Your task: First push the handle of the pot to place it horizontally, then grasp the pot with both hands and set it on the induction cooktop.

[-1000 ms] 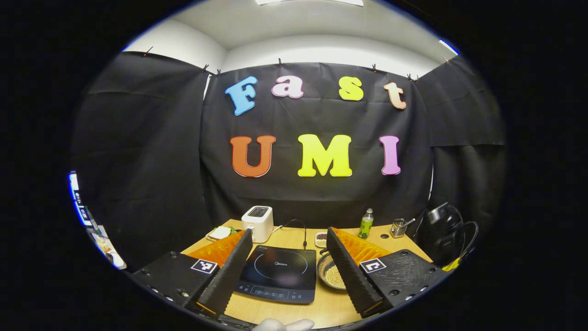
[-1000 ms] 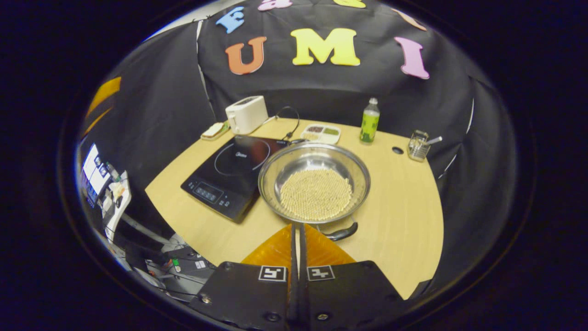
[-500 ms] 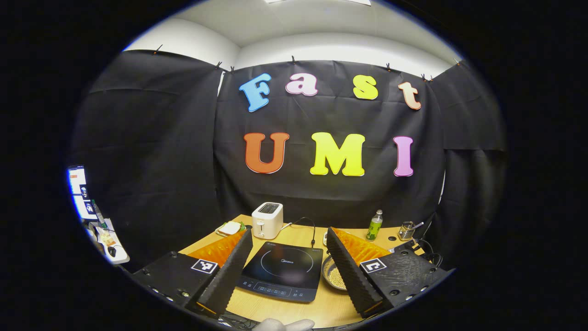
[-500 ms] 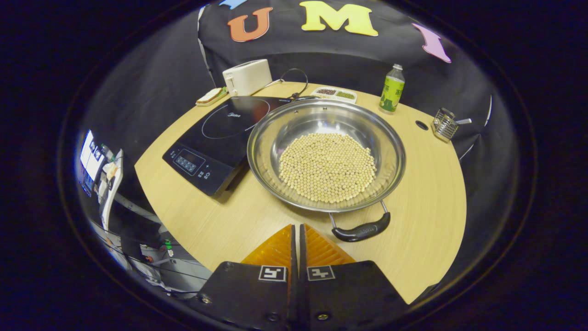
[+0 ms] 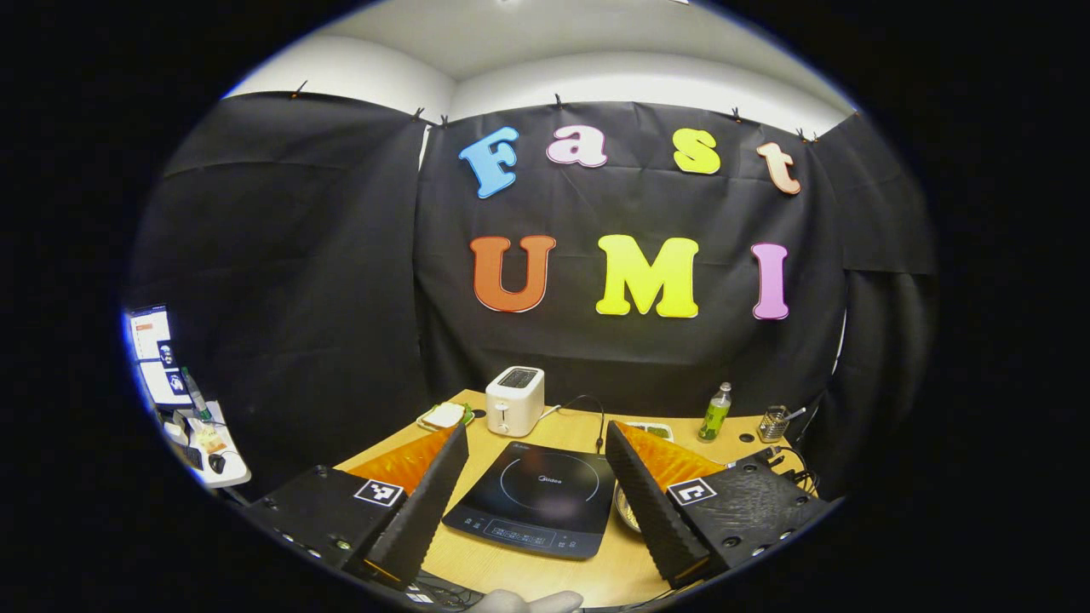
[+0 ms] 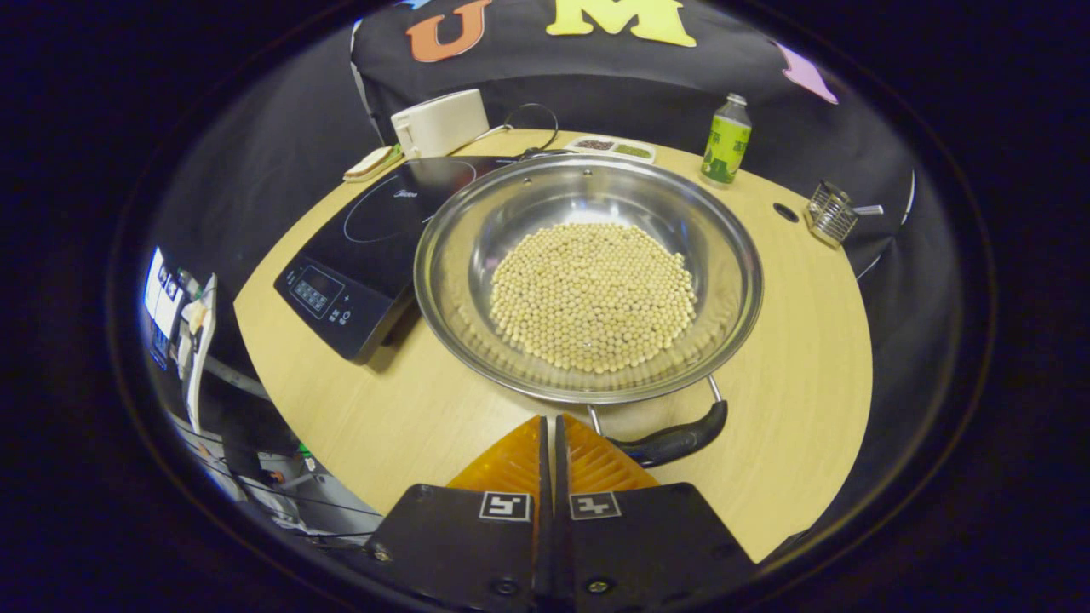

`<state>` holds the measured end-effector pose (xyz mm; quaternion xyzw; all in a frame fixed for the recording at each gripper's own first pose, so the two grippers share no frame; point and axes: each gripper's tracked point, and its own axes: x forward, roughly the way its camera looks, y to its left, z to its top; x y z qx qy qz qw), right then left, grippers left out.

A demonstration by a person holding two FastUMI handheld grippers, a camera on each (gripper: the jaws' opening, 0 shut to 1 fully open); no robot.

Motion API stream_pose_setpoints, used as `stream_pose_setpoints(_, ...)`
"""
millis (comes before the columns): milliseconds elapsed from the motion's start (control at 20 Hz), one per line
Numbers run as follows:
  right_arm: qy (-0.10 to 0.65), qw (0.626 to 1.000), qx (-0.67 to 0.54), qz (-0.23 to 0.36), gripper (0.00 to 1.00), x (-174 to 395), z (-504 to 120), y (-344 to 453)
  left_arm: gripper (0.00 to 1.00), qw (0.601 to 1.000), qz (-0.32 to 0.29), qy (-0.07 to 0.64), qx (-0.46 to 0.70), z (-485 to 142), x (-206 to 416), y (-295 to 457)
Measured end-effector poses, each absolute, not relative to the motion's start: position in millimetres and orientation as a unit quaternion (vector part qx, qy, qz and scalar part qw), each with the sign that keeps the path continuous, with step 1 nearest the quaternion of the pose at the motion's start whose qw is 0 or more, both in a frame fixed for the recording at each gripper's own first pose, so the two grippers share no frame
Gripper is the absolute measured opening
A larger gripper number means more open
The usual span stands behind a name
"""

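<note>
Pot (image 6: 588,277) full of beans sits on the surface (image 6: 792,358), just right of the cooktop (image 6: 375,247). Risk: a hard shove on the handle (image 6: 673,441) could slide the pot or spill beans. My right gripper (image 6: 550,426), pressed together, is just beside that handle. My left gripper (image 5: 536,443) is spread, empty, facing the cooktop; its view misses the handle.

One desk (image 6: 783,358) carries one steel pot (image 6: 724,255) with one black handle (image 6: 673,441), holding too many pale beans (image 6: 592,294) to count. Also one induction cooktop (image 6: 366,247), one white toaster (image 6: 438,123), one green bottle (image 6: 725,142), one wire holder (image 6: 830,214), one divided snack tray (image 6: 613,148) and one small plate of food (image 6: 370,163). Two grippers: left (image 5: 536,489), right (image 6: 549,443).
</note>
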<state>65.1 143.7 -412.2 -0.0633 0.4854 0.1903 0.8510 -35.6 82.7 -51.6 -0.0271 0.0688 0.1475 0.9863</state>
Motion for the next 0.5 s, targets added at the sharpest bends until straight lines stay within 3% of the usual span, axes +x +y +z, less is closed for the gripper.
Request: stream_pose_setpoints(500, 0.493, 0.853, -0.039, 0.166, 0.00, 71, -413, 120, 0.97, 0.988, 0.135, 0.073, -0.028, -55, -19, 81)
